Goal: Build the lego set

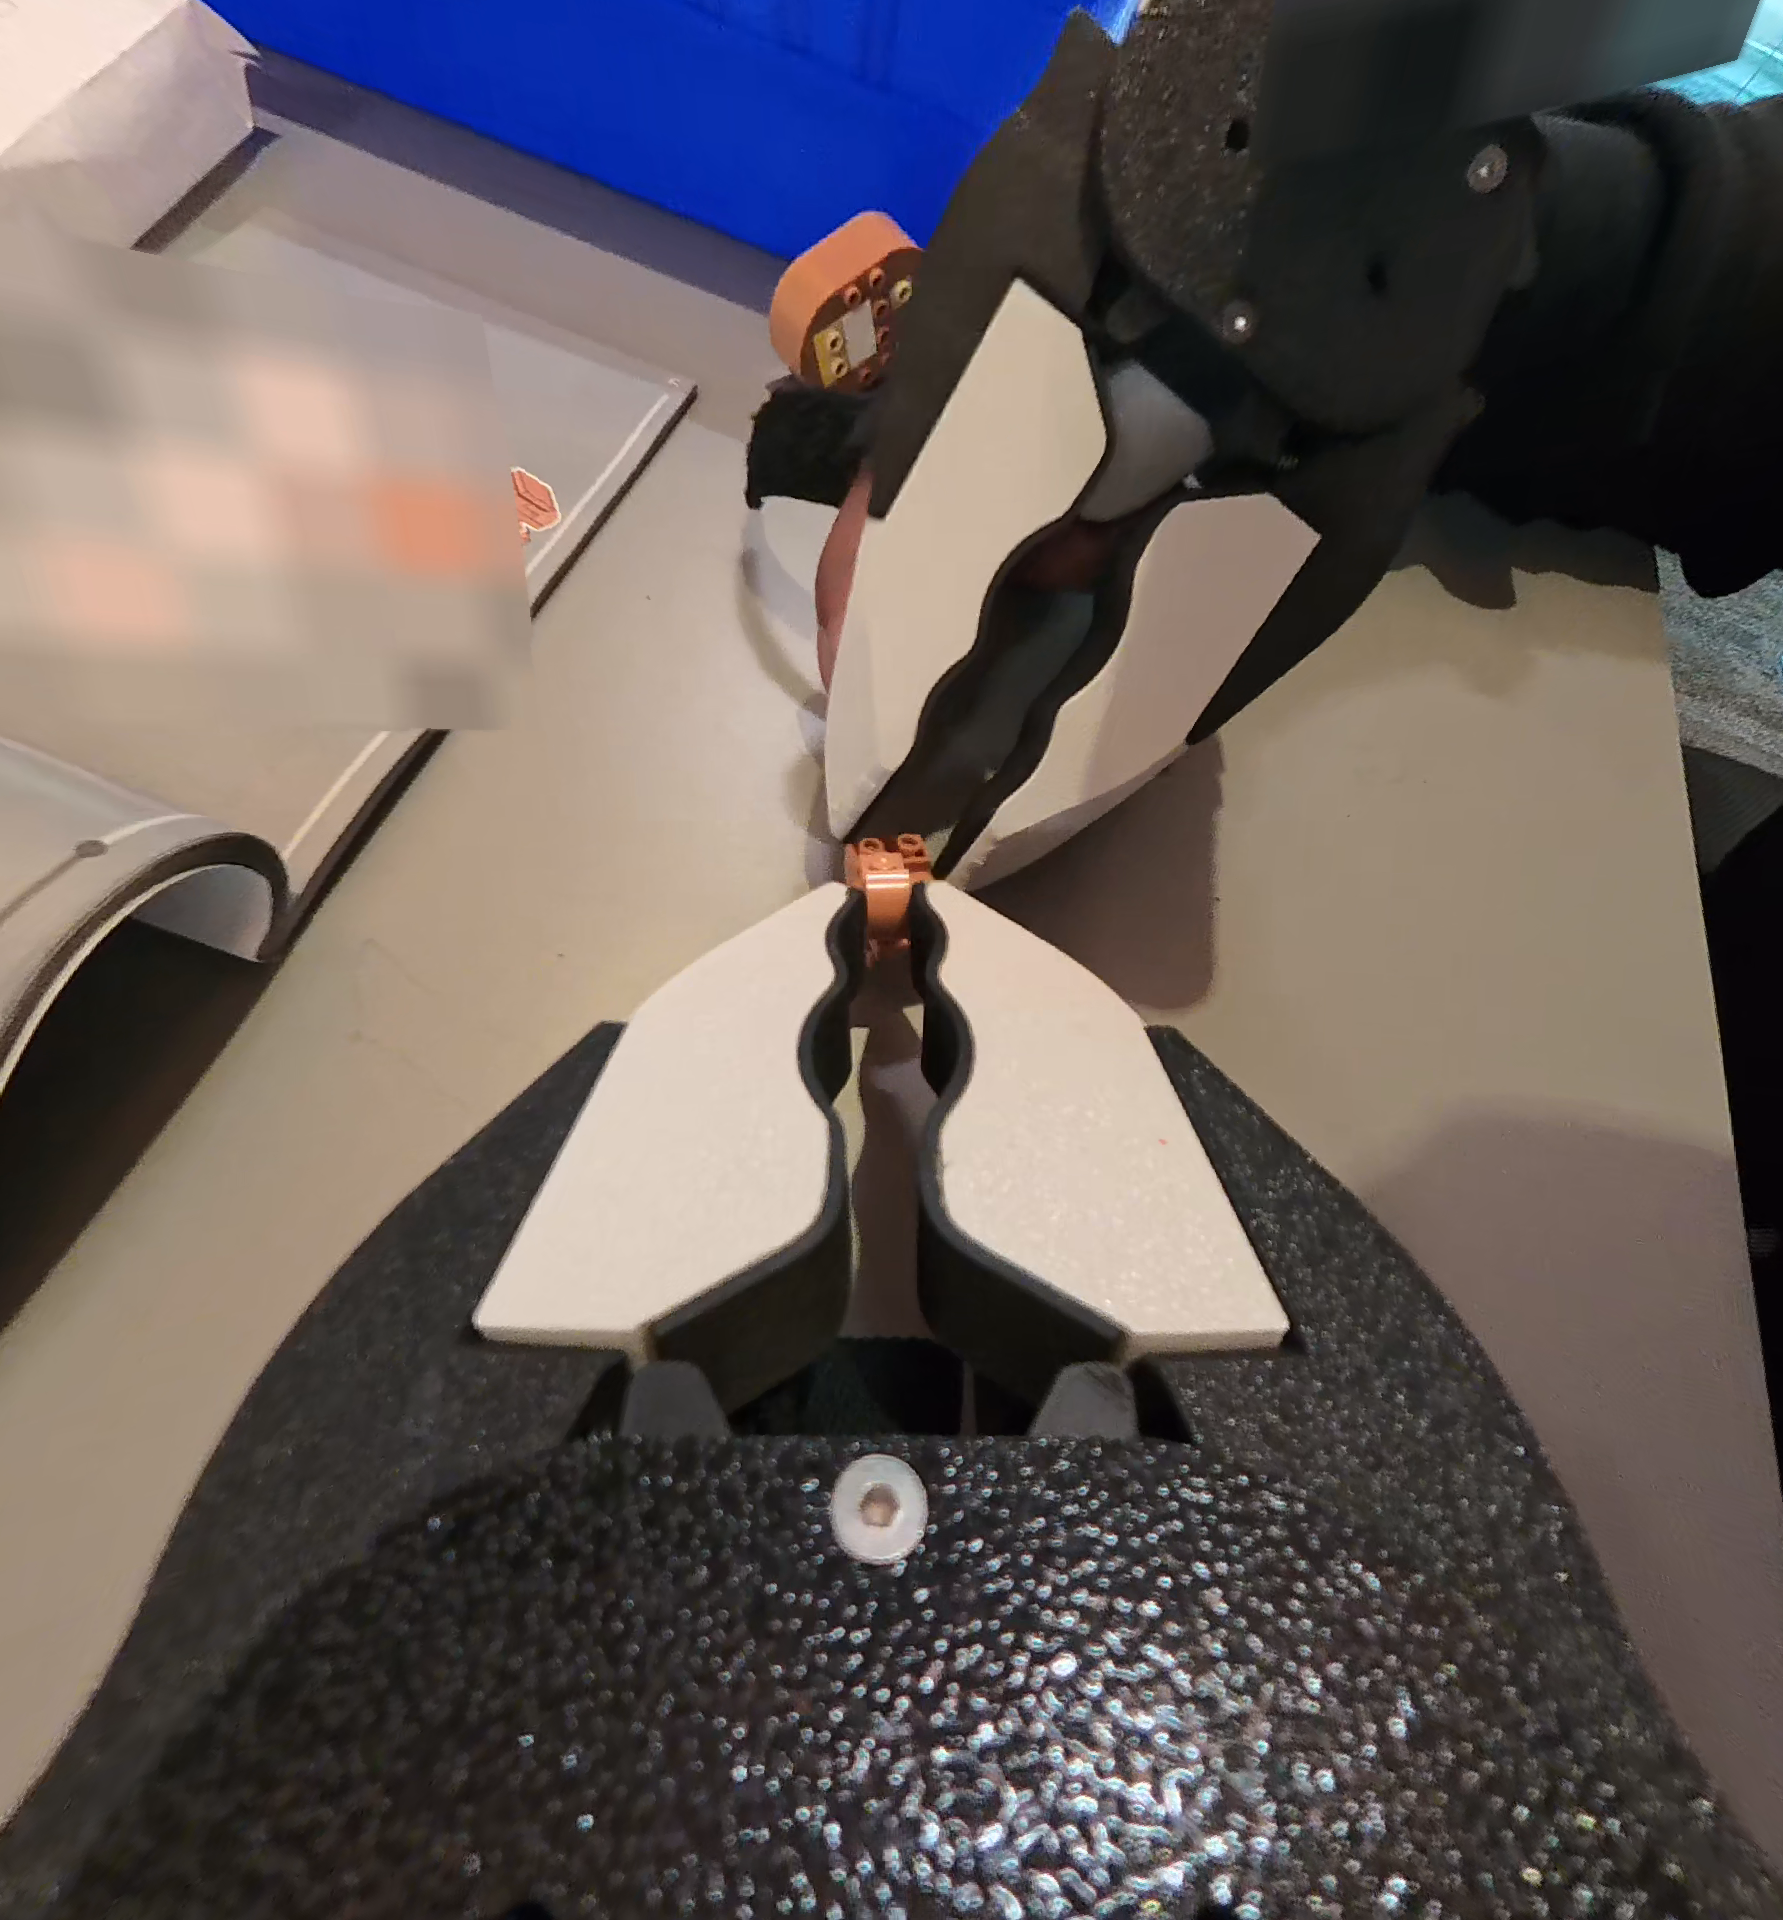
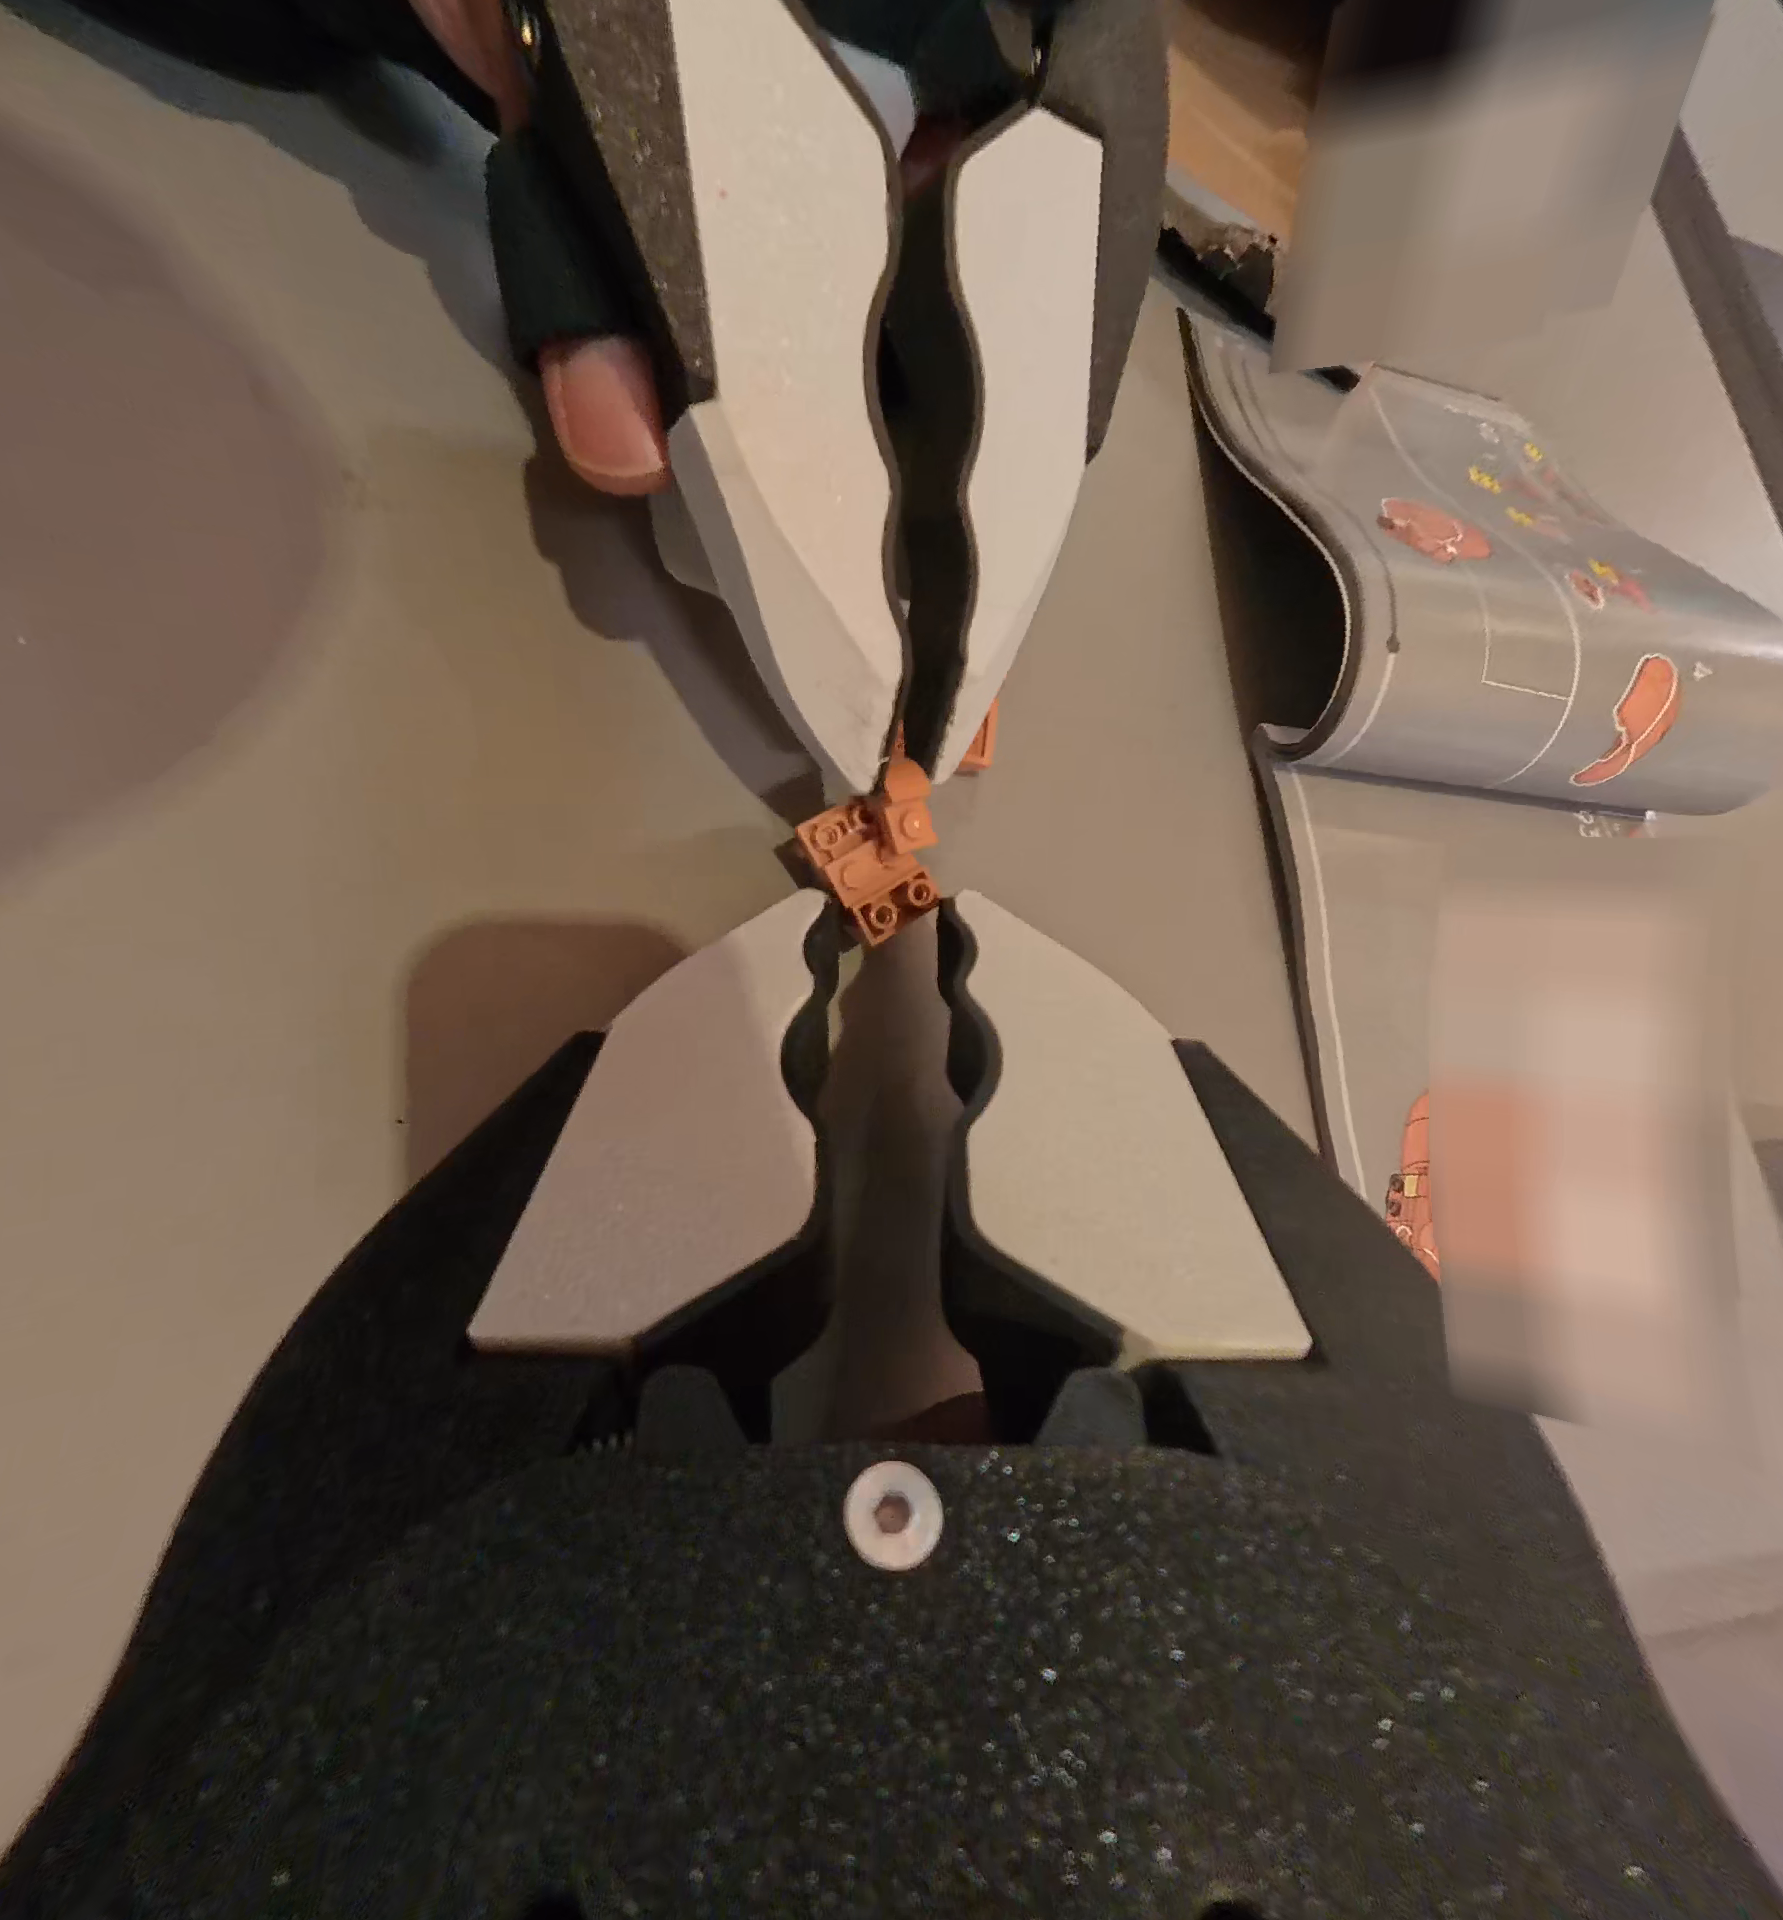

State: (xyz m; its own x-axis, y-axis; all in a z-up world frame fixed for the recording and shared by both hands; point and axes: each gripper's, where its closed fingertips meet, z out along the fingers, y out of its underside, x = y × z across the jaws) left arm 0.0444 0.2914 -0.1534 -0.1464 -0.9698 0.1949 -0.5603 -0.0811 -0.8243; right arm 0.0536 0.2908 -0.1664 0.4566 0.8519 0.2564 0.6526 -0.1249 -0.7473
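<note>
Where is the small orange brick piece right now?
The orange brick piece hangs mid-frame above the table, gripped between the tips of the left hand-held gripper and right hand-held gripper.

No legible text, brand or number appears in either view. The curled grey printed instruction sheet (image 2: 1552,644) carries only orange-brown part drawings, small yellow marks and thin white outlines; its few tiny characters are too small to read. The flat grey printed page (image 1: 596,457) shows one small orange drawing, no readable lettering.
</note>
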